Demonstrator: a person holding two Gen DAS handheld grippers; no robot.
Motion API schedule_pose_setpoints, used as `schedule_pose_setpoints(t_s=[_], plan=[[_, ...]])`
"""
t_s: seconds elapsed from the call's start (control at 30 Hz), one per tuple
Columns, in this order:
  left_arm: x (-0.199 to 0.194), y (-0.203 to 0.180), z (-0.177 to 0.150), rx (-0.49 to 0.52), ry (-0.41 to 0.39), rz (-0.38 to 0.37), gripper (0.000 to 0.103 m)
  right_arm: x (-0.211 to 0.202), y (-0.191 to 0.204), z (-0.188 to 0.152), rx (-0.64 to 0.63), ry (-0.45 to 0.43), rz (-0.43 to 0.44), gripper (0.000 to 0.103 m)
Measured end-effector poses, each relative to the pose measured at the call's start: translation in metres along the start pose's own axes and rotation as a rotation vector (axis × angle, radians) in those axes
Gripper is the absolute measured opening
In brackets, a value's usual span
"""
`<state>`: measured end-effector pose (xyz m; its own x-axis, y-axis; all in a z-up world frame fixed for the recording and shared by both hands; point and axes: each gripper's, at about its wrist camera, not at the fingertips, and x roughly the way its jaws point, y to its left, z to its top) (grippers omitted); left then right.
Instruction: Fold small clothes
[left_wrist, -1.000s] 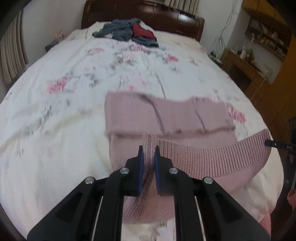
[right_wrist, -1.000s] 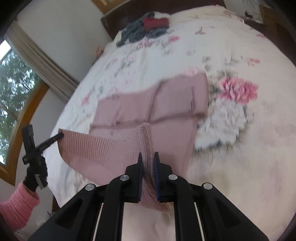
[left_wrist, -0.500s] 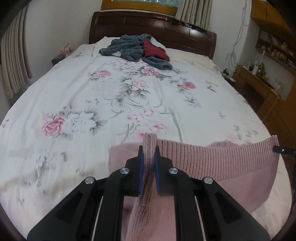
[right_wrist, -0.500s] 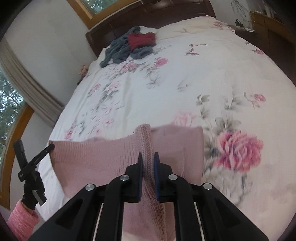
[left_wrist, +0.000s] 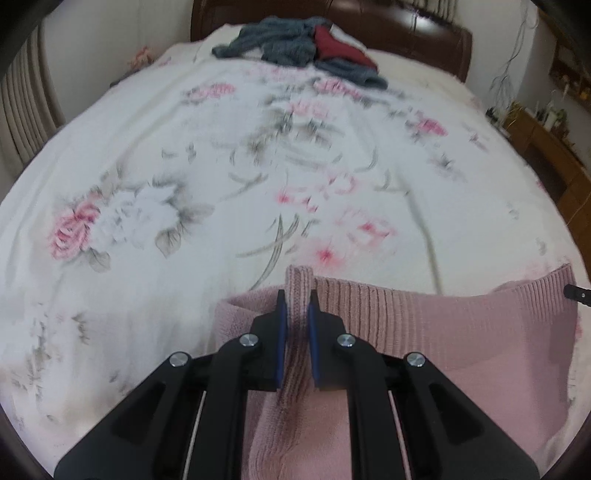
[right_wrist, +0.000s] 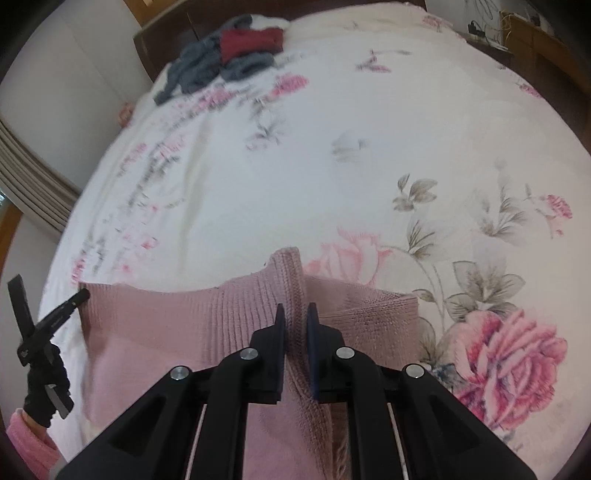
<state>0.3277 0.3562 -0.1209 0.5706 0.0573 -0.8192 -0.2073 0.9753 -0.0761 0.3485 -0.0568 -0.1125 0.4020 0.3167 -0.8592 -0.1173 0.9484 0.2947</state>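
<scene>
A pink knitted sweater (left_wrist: 443, 339) lies near the front edge of the bed, its ribbed hem stretched between my two grippers. My left gripper (left_wrist: 295, 306) is shut on one corner of the ribbed hem, which sticks up between the blue pads. My right gripper (right_wrist: 294, 317) is shut on the other hem corner of the same pink sweater (right_wrist: 166, 325). In the right wrist view the left gripper (right_wrist: 48, 317) shows at the far left, held by a gloved hand (right_wrist: 46, 387) with a pink sleeve. The tip of the right gripper (left_wrist: 576, 291) peeks in at the left wrist view's right edge.
The bed carries a white floral bedspread (left_wrist: 221, 184). A pile of grey and red clothes (left_wrist: 303, 48) lies by the dark wooden headboard (left_wrist: 424, 40). A wooden cabinet (left_wrist: 546, 147) stands to the bed's right and curtains (left_wrist: 22, 110) hang at the left.
Both grippers have carried the ribbed hem up and forward over the sweater's folded upper part, which is now covered. The hem now sits lower, close to the bedspread.
</scene>
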Motion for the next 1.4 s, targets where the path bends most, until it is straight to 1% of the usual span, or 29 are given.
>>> schedule_pose_setpoints(t_s=[0.07,0.1,0.17,0.23,0.27,0.33,0.37,0.4,0.47,0.53,0.57,0.67,0.73,0.8,0.87,0.9,0.93,0.97,1.0,1.03,1.1,1.17,1.23,1.4], plan=[[0.013,0.004,-0.002,-0.013,0.028,0.010,0.011,0.010,-0.004,-0.001,0.004,0.015,-0.022,0.010],[0.018,0.006,-0.003,-0.021,0.040,0.012,0.013,0.015,-0.009,-0.001,0.018,0.025,-0.024,0.011],[0.025,0.013,-0.003,-0.049,0.060,0.025,0.015,0.021,-0.017,-0.002,0.046,0.040,-0.022,0.012],[0.026,0.019,-0.004,-0.084,0.080,0.010,0.023,0.021,-0.025,-0.005,0.073,0.056,-0.020,0.018],[0.024,0.023,-0.004,-0.103,0.083,0.000,0.025,0.020,-0.027,-0.005,0.080,0.057,-0.019,0.019],[0.013,0.034,-0.005,-0.155,0.068,-0.020,0.035,0.006,-0.032,-0.013,0.090,0.047,0.007,0.019],[0.006,0.038,-0.005,-0.170,0.056,-0.016,0.036,0.000,-0.033,-0.015,0.091,0.045,0.014,0.021],[-0.002,0.043,-0.007,-0.183,0.040,-0.018,0.040,-0.010,-0.034,-0.022,0.089,0.044,0.027,0.026],[-0.024,0.051,-0.012,-0.191,0.020,-0.008,0.042,-0.029,-0.036,-0.038,0.074,0.052,0.043,0.029],[-0.044,0.051,-0.022,-0.178,0.010,-0.020,0.043,-0.044,-0.036,-0.054,0.055,0.065,0.057,0.031],[-0.048,0.048,-0.024,-0.169,0.013,-0.024,0.043,-0.054,-0.035,-0.069,0.039,0.075,0.072,0.033],[-0.068,0.028,-0.046,-0.099,0.036,-0.069,0.048,-0.068,-0.032,-0.104,0.006,0.112,0.082,0.036],[-0.076,0.008,-0.064,-0.041,0.067,-0.088,0.052,-0.071,-0.030,-0.124,0.002,0.138,0.095,0.036],[-0.081,-0.010,-0.085,0.000,0.099,-0.131,0.057,-0.072,-0.030,-0.145,0.010,0.167,0.114,0.036],[-0.081,-0.024,-0.102,0.024,0.133,-0.159,0.058,-0.068,-0.026,-0.160,-0.012,0.188,0.109,0.036],[-0.079,-0.031,-0.112,0.032,0.151,-0.168,0.058,-0.066,-0.025,-0.164,-0.023,0.194,0.104,0.032],[-0.077,-0.033,-0.117,0.034,0.161,-0.173,0.058,-0.064,-0.023,-0.169,-0.030,0.202,0.101,0.026],[-0.075,-0.035,-0.122,0.035,0.174,-0.179,0.058,-0.060,-0.021,-0.171,-0.033,0.216,0.106,0.011],[-0.070,-0.037,-0.127,0.036,0.189,-0.174,0.058,-0.057,-0.019,-0.174,-0.033,0.235,0.104,0.010],[-0.066,-0.037,-0.129,0.035,0.201,-0.167,0.058,-0.058,-0.019,-0.175,-0.033,0.233,0.093,0.010],[-0.058,-0.035,-0.134,0.034,0.224,-0.144,0.058,-0.065,-0.017,-0.173,-0.040,0.216,0.103,0.008],[-0.054,-0.032,-0.136,0.038,0.231,-0.127,0.058,-0.076,-0.018,-0.171,-0.035,0.199,0.101,0.008],[-0.051,-0.027,-0.139,0.029,0.243,-0.123,0.057,-0.078,-0.024,-0.172,-0.024,0.202,0.097,0.008],[-0.044,-0.021,-0.142,0.014,0.249,-0.124,0.057,-0.061,-0.035,-0.183,-0.005,0.247,0.070,0.007]])
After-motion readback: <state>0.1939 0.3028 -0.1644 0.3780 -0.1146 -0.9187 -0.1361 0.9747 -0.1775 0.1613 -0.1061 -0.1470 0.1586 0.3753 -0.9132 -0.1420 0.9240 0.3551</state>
